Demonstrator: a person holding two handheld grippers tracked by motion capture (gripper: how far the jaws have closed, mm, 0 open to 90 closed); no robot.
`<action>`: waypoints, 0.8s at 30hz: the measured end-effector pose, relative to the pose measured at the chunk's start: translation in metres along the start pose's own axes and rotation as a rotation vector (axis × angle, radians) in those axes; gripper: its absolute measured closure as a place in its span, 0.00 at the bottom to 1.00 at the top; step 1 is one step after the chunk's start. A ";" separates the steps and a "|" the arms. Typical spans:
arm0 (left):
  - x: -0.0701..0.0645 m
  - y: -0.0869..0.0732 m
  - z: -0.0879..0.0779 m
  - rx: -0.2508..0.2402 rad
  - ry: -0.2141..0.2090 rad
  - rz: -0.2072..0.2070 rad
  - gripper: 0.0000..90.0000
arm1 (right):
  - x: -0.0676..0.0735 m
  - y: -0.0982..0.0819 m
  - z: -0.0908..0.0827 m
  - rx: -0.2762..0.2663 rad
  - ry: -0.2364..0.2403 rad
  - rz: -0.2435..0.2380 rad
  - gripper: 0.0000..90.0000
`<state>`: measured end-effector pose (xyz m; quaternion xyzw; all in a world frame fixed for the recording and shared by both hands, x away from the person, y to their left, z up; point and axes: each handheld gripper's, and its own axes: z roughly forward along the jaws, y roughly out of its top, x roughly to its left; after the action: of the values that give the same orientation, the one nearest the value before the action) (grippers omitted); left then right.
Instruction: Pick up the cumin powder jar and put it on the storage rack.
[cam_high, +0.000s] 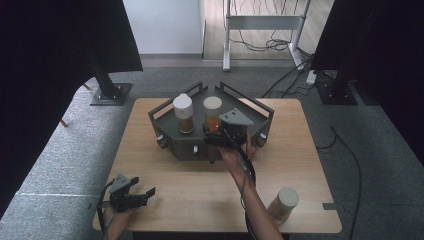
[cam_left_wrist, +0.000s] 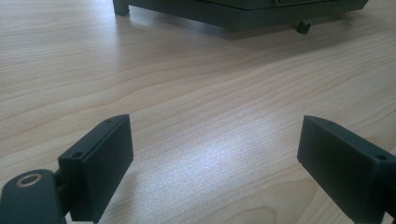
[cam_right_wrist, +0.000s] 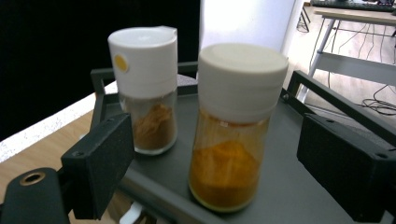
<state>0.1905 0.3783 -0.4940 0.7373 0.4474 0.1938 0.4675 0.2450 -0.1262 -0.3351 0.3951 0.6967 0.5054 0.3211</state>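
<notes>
No readable text, labels or numbers appear on anything.

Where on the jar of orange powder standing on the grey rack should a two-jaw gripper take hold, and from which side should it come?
Grip the orange powder jar across its round glass body, just under the wide cream lid, coming level from the person's side, as the open right gripper is lined up. It stands upright, and the white-capped jar beside it leaves a gap for a jaw.

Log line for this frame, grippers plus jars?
left gripper: open, idle near table front-left edge | right gripper: open, fingers flanking orange-powder jar on grey rack | brown-powder jar: beside it | third jar: front-right
</notes>
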 end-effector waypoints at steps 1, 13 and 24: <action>0.000 0.000 0.000 0.002 0.000 0.000 0.12 | 0.000 -0.002 -0.002 0.002 0.004 0.000 0.12; -0.001 0.001 0.002 0.006 -0.001 0.005 0.12 | -0.002 -0.017 -0.029 0.021 0.043 -0.010 0.13; -0.003 0.002 0.003 0.008 0.001 0.008 0.12 | -0.008 -0.027 -0.060 0.024 0.016 -0.032 0.13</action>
<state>0.1916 0.3738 -0.4933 0.7410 0.4453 0.1942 0.4636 0.1916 -0.1647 -0.3435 0.3838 0.7116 0.4949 0.3185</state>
